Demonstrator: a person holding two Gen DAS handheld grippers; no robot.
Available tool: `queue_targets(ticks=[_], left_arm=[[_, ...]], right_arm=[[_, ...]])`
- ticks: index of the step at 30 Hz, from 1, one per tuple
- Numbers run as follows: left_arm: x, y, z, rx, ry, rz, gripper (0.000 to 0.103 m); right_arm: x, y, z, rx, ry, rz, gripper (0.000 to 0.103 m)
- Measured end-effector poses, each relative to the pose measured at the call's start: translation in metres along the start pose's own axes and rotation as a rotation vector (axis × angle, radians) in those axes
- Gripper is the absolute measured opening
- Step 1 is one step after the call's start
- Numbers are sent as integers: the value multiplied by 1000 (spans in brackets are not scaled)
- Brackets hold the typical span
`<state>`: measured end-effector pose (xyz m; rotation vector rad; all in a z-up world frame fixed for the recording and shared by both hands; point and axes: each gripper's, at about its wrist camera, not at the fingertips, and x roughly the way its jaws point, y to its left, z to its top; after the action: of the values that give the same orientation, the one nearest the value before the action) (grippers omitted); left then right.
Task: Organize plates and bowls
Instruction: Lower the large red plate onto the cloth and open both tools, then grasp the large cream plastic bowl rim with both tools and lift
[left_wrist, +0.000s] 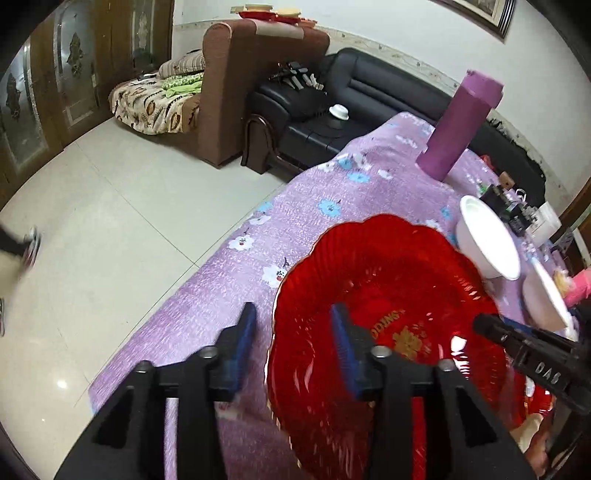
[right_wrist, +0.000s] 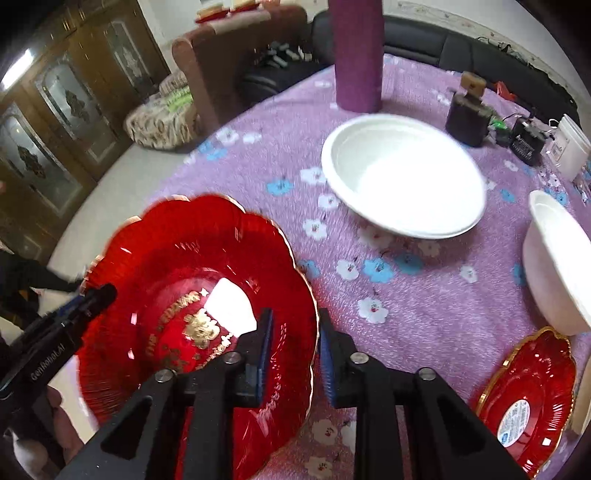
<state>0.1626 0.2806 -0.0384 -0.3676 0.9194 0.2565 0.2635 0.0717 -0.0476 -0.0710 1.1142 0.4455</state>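
A large red scalloped plate (left_wrist: 388, 314) with gold lettering is held over the purple flowered tablecloth (left_wrist: 295, 206). My left gripper (left_wrist: 291, 325) straddles its left rim, jaws apart, one finger over the plate, one outside. My right gripper (right_wrist: 295, 332) straddles the plate's (right_wrist: 192, 295) right rim, jaws close to the rim; whether they pinch it is unclear. A white plate (right_wrist: 402, 177), a white bowl (right_wrist: 557, 258) and a second red plate (right_wrist: 528, 402) lie on the table.
A tall purple flask (right_wrist: 356, 51) stands at the table's far side. A dark bottle (right_wrist: 467, 114), electronics and a white tub (right_wrist: 570, 147) sit far right. Sofas (left_wrist: 258, 85) and tiled floor (left_wrist: 110, 206) lie beyond the table's left edge.
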Motion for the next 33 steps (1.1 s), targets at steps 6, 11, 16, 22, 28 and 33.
queue_targets(ticks=[6, 11, 16, 22, 28, 33], left_arm=[[-64, -14, -17, 32, -121, -49, 89], [-98, -44, -51, 107, -117, -189, 90], [-95, -84, -90, 202, -33, -262, 90], [-79, -126, -123, 286, 57, -290, 90], [-63, -157, -144, 349, 132, -292, 90], [-54, -172, -152, 364, 154, -290, 81]], right_arm=[[-69, -20, -24, 43, -139, 37, 62], [-109, -58, -80, 133, -182, 38, 63], [-129, -105, -140, 241, -184, -36, 63], [-136, -141, -192, 343, -146, -59, 63], [-125, -138, -204, 326, -134, 7, 63], [-111, -131, -201, 305, -115, 22, 63]])
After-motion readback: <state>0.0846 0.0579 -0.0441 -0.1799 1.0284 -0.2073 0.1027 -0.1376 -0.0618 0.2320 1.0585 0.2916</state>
